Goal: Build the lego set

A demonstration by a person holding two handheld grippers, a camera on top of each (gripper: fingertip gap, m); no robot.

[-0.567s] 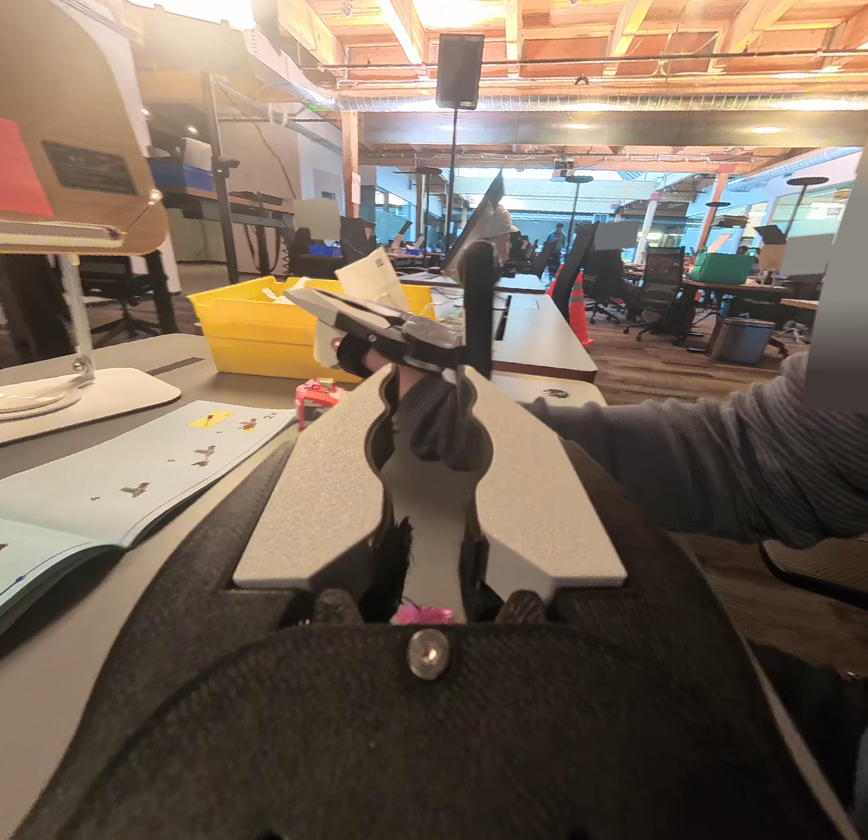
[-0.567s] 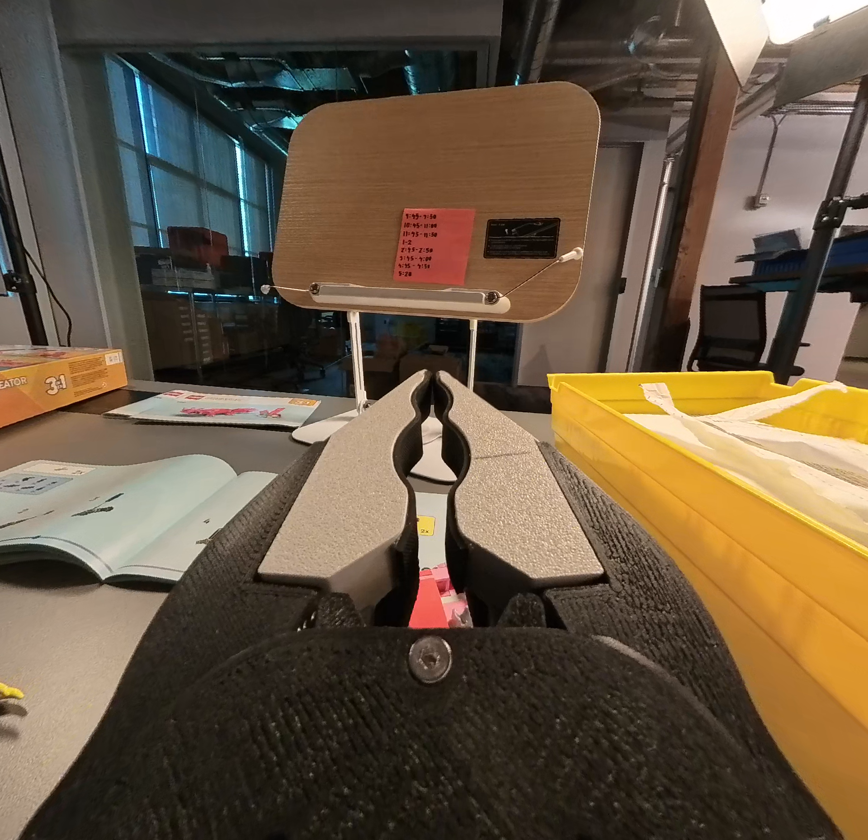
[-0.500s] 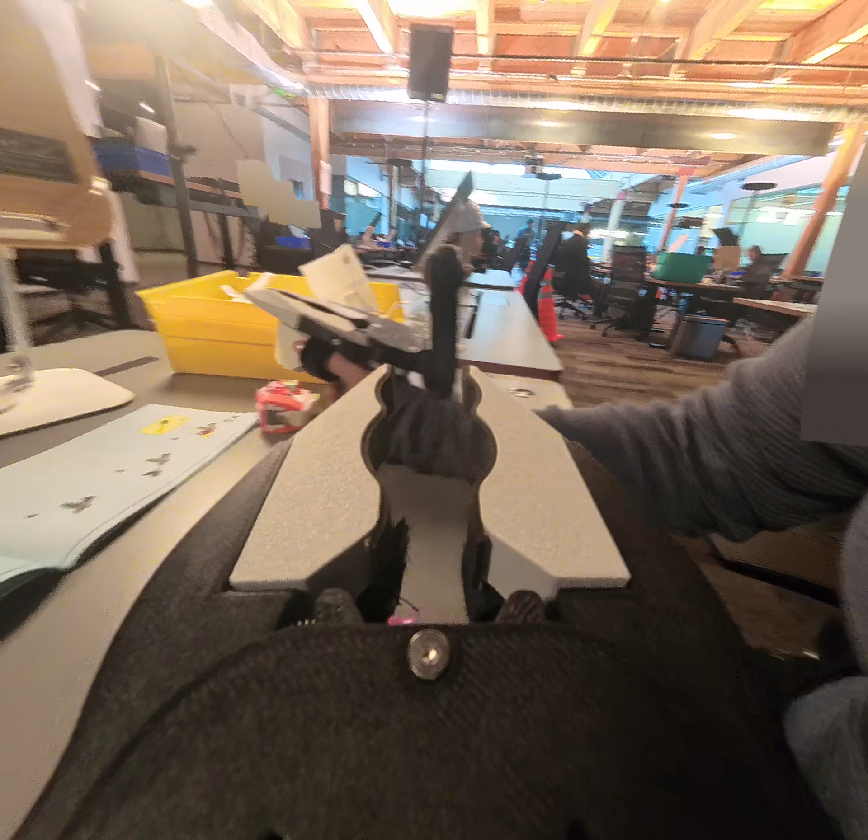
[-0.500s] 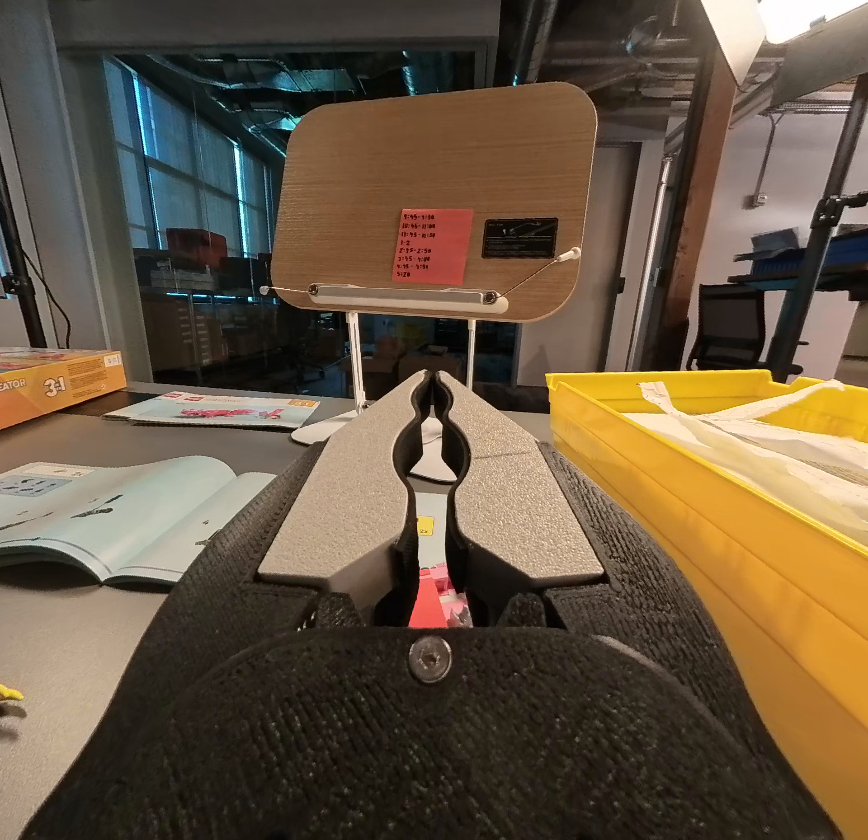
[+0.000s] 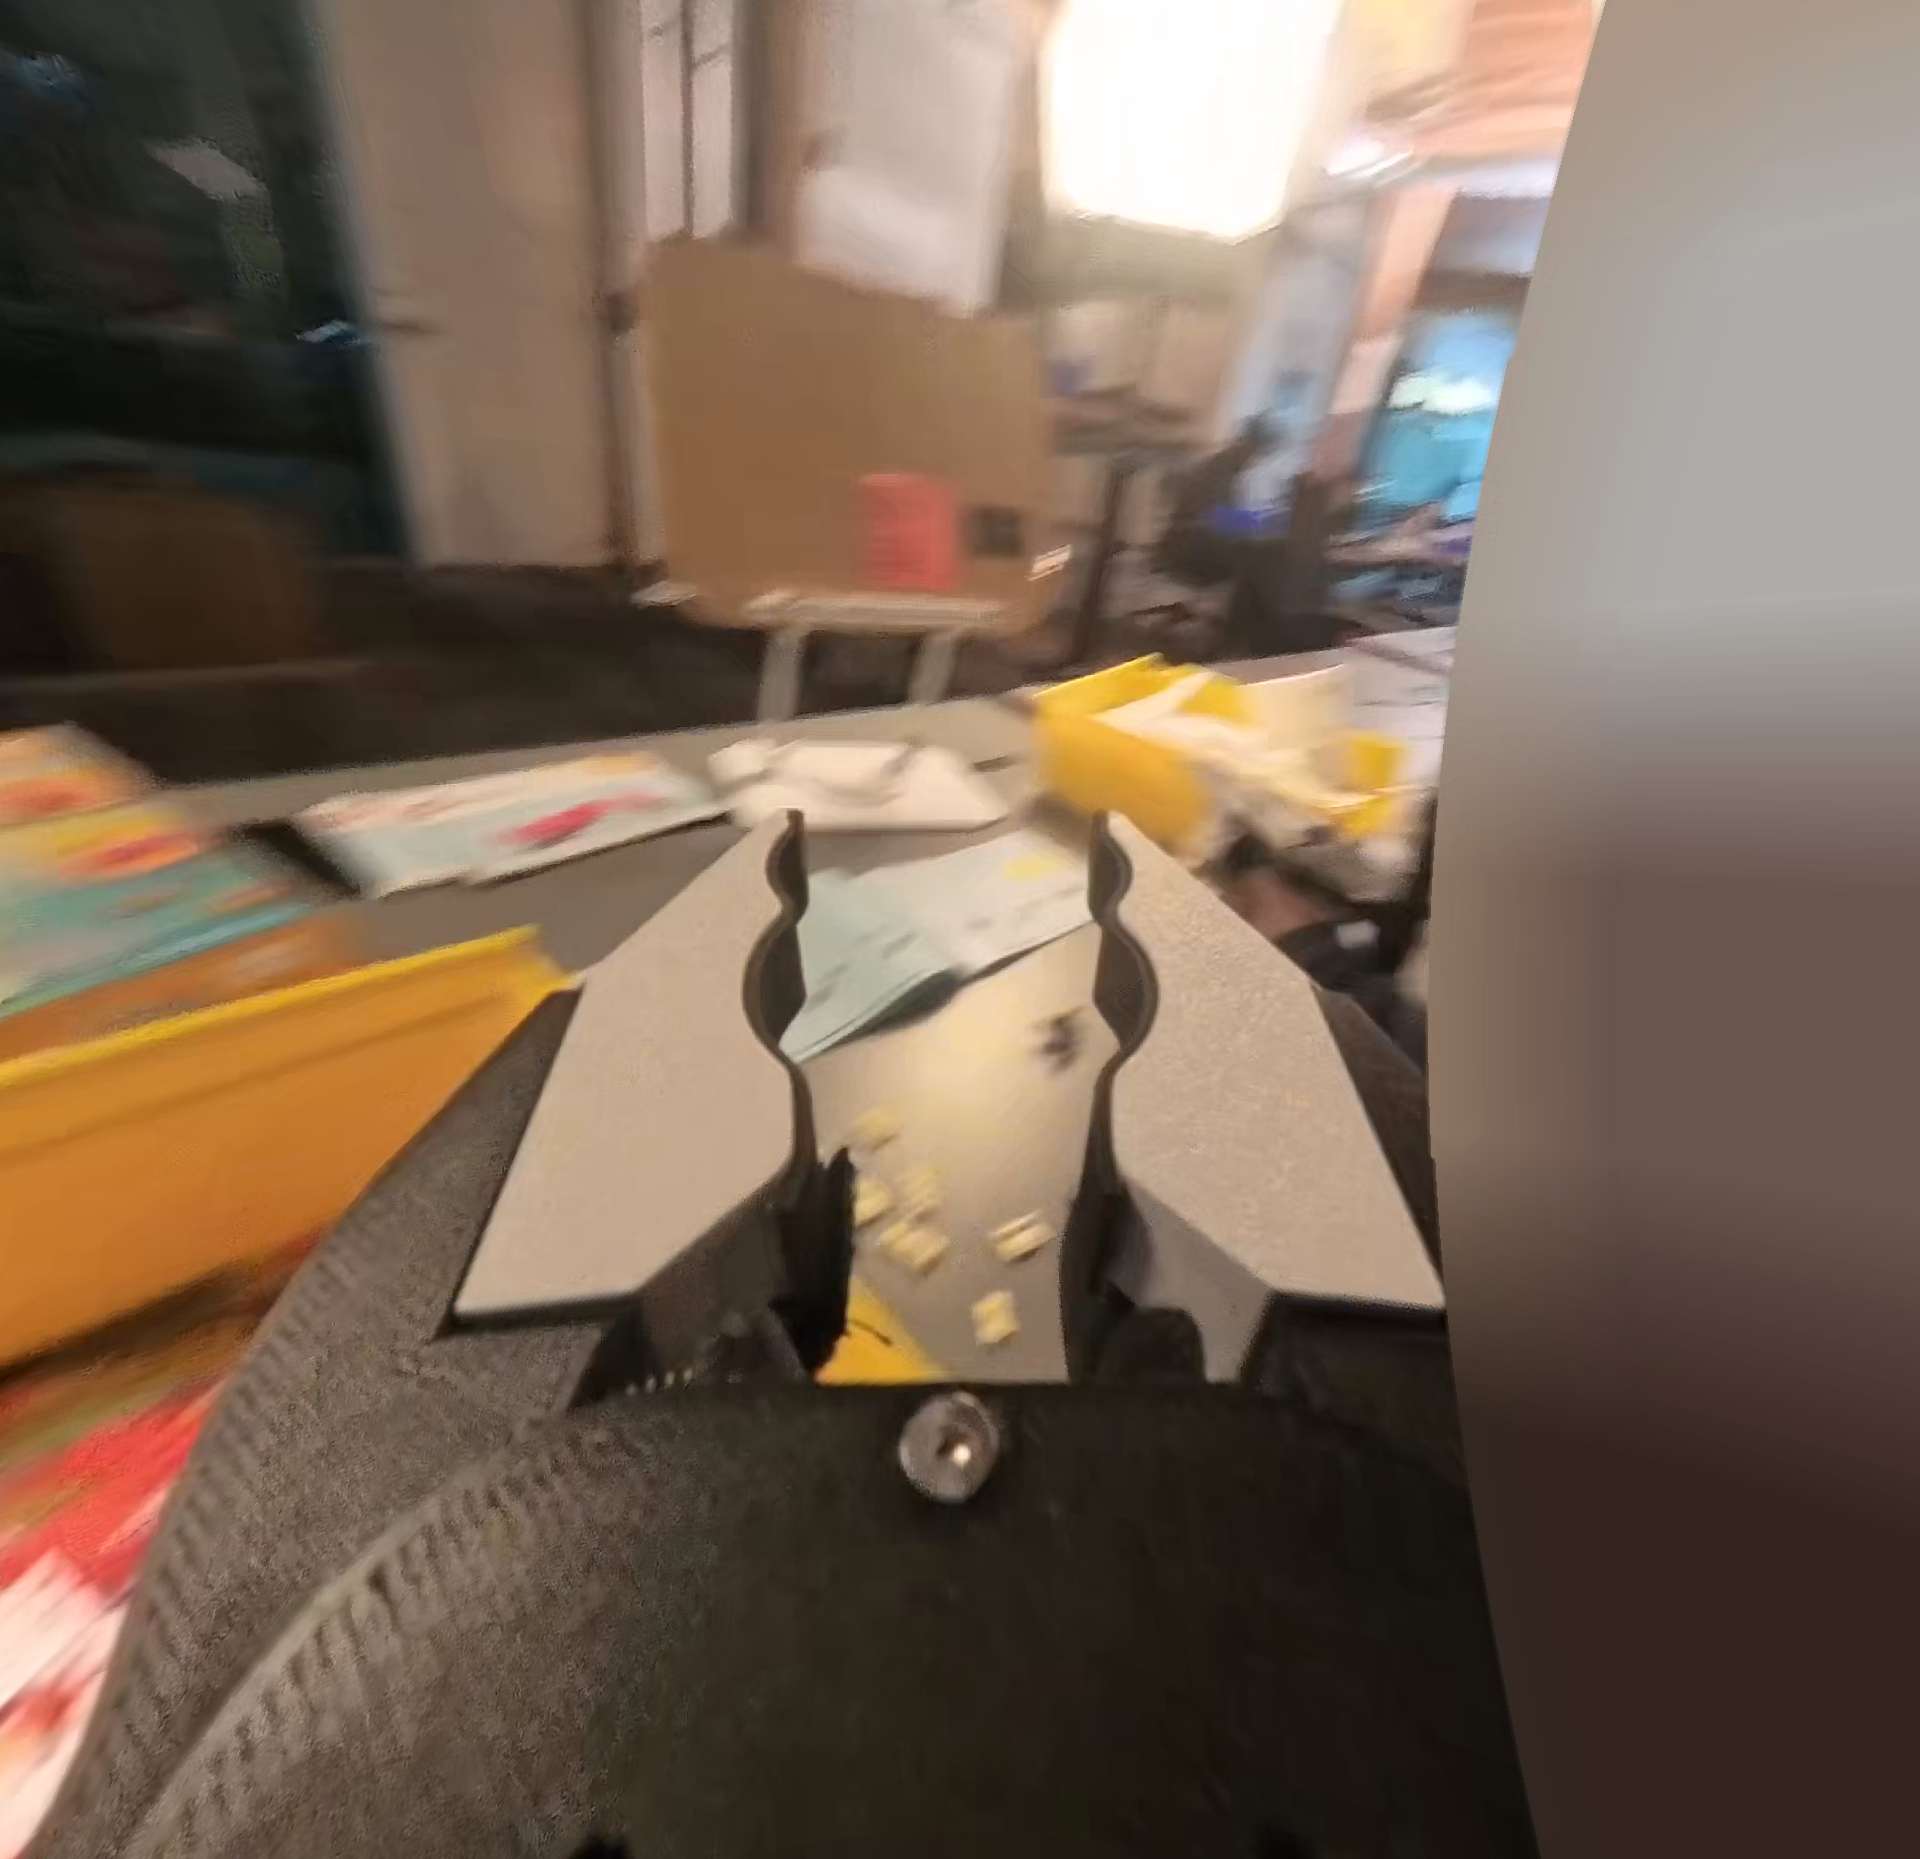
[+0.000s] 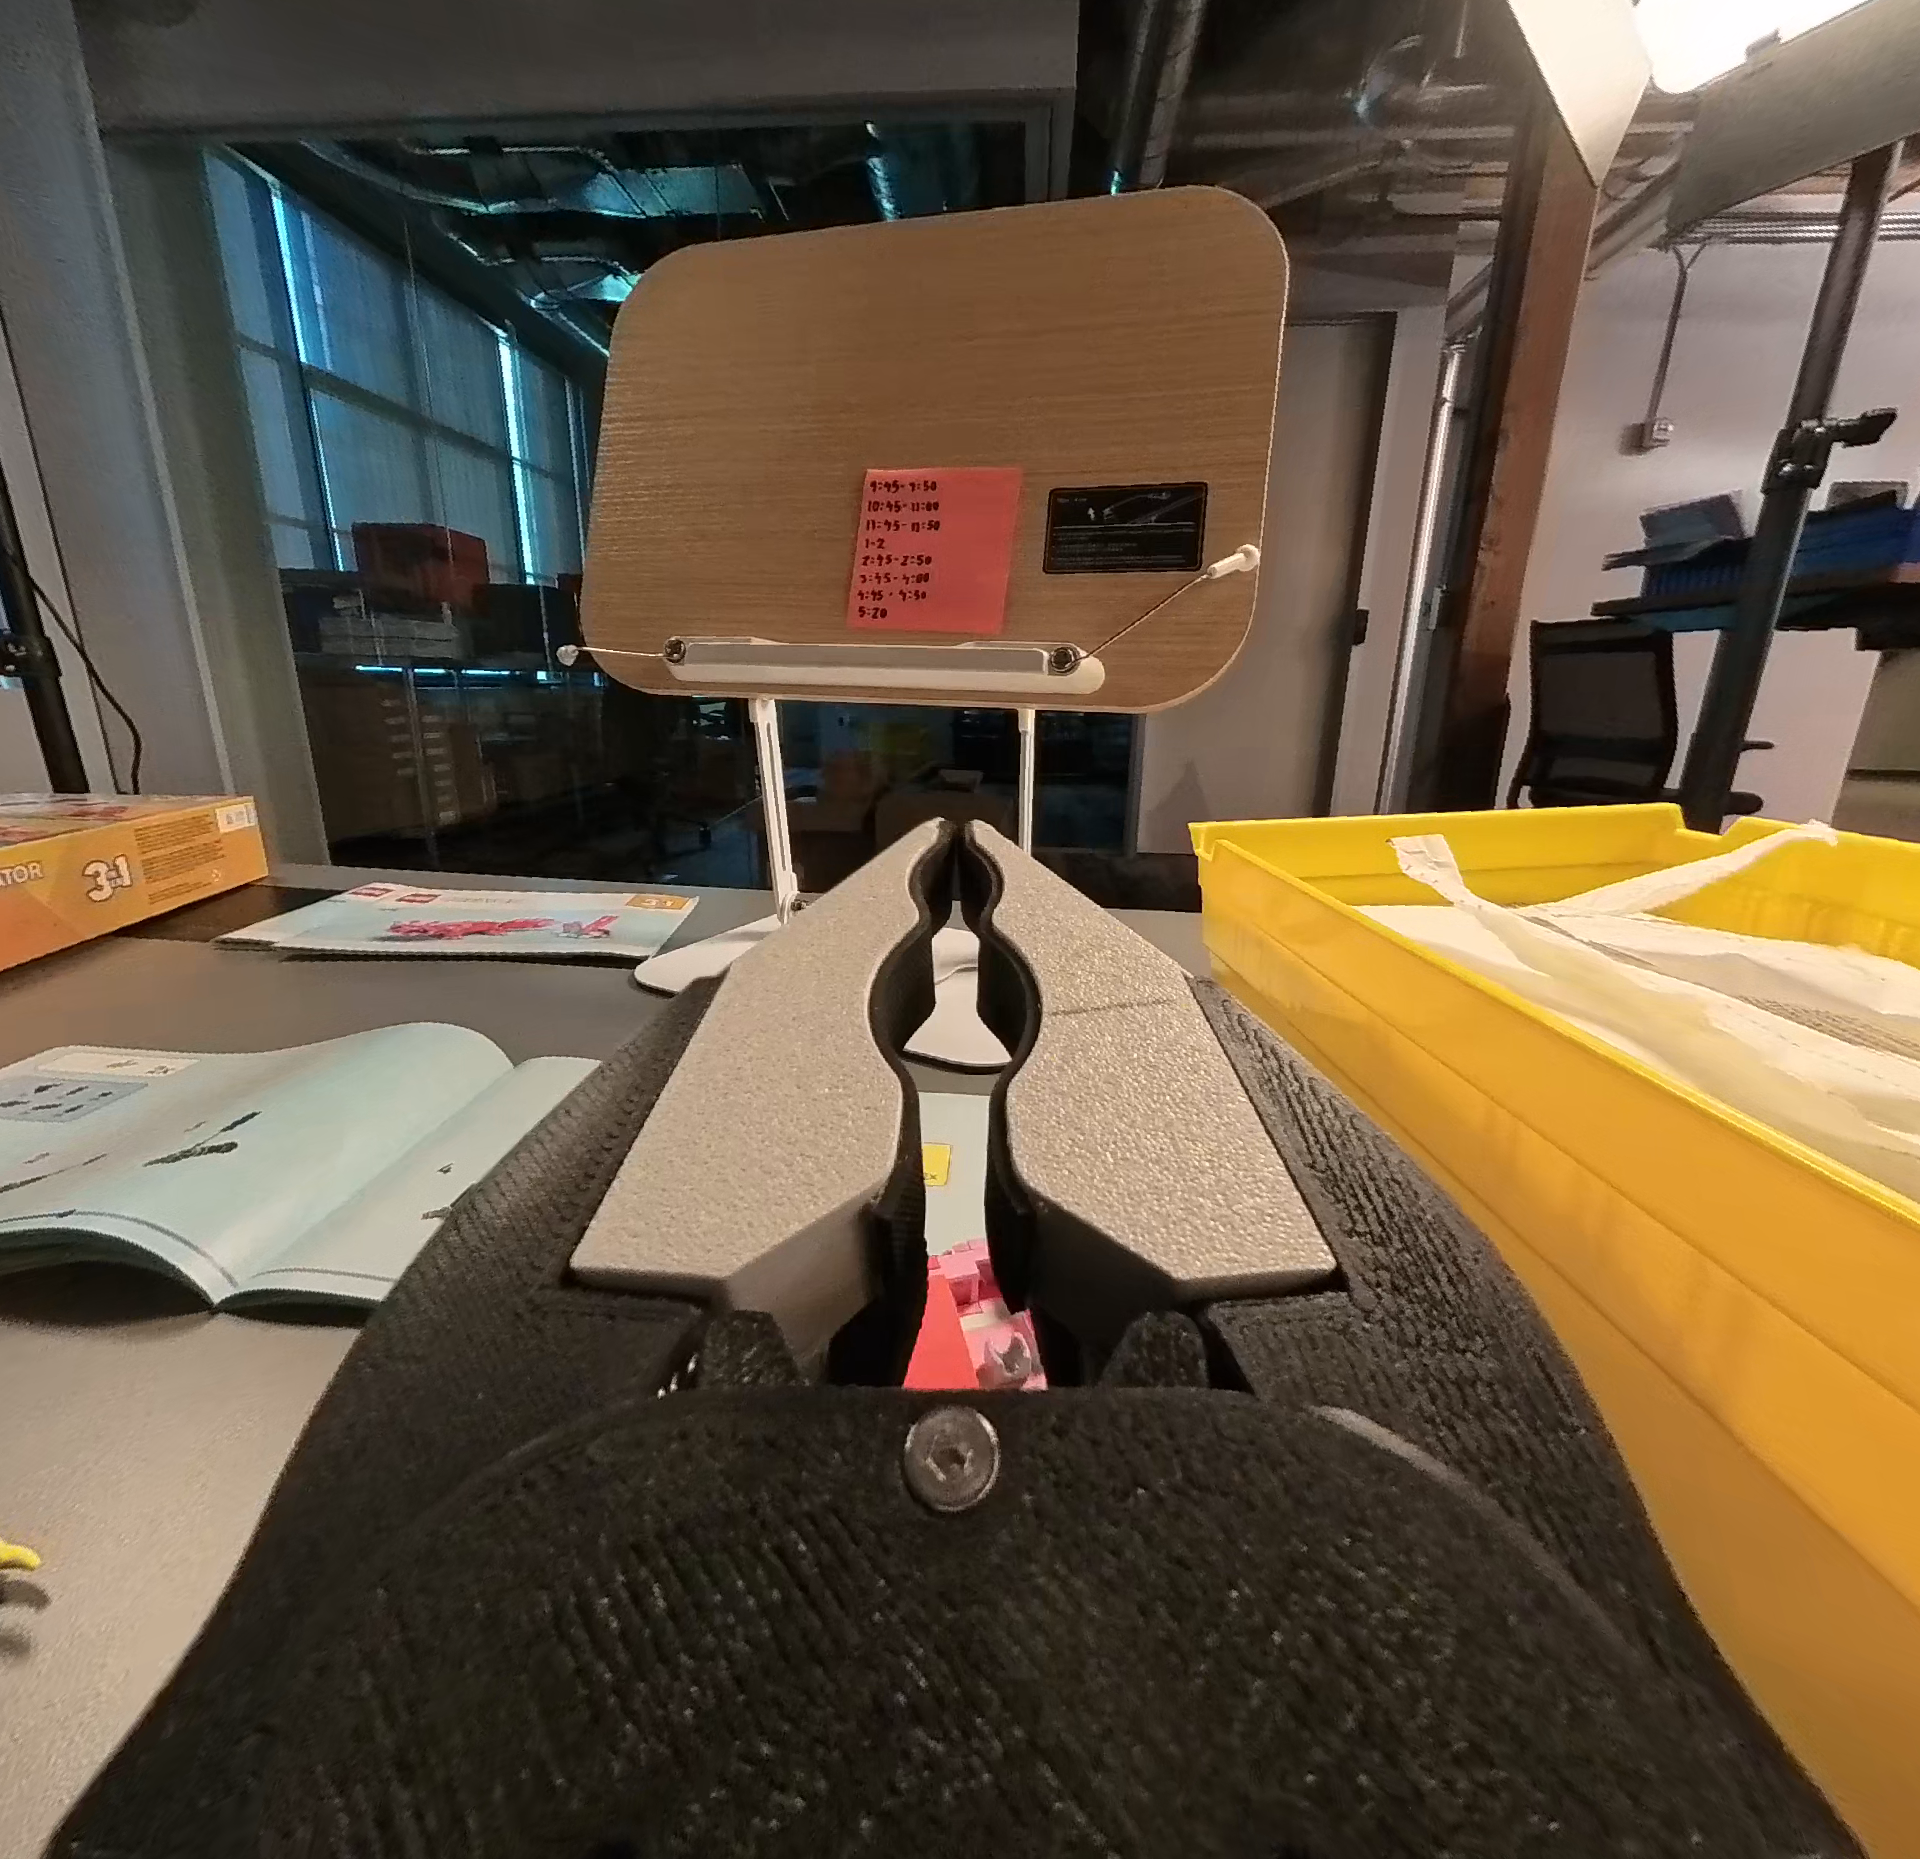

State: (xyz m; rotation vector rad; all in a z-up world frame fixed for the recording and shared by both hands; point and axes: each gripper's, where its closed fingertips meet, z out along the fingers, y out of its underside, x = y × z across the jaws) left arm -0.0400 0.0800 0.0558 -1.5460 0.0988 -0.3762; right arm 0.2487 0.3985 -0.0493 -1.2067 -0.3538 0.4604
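Observation:
My left gripper [image 5: 948,833] is open wide with nothing between its fingers. The left wrist view is blurred by motion. Below its jaws several small pale yellow bricks [image 5: 914,1217] lie on the grey table, with an open light-blue booklet [image 5: 935,926] beyond them. My right gripper [image 6: 954,833] is shut, its fingertips touching with nothing between them. A pink and red brick model [image 6: 977,1331] shows through the gap near its base, lying under the gripper. The open booklet [image 6: 239,1134] is to its left.
A yellow bin [image 6: 1558,1134] with white plastic bags stands at the right and also shows in the left wrist view [image 5: 1132,760]. A wooden book stand [image 6: 935,438] is ahead. A closed booklet [image 6: 457,921] and an orange box [image 6: 125,864] lie at the left. A yellow-edged box [image 5: 260,1061] is near my left gripper. The gap from one gripper's tips to the other's is roughly 45 cm.
My left gripper has swung quickly to the left, away from the right gripper and the person's sleeve, and its jaws stand wider apart. The right gripper has not moved and stays shut.

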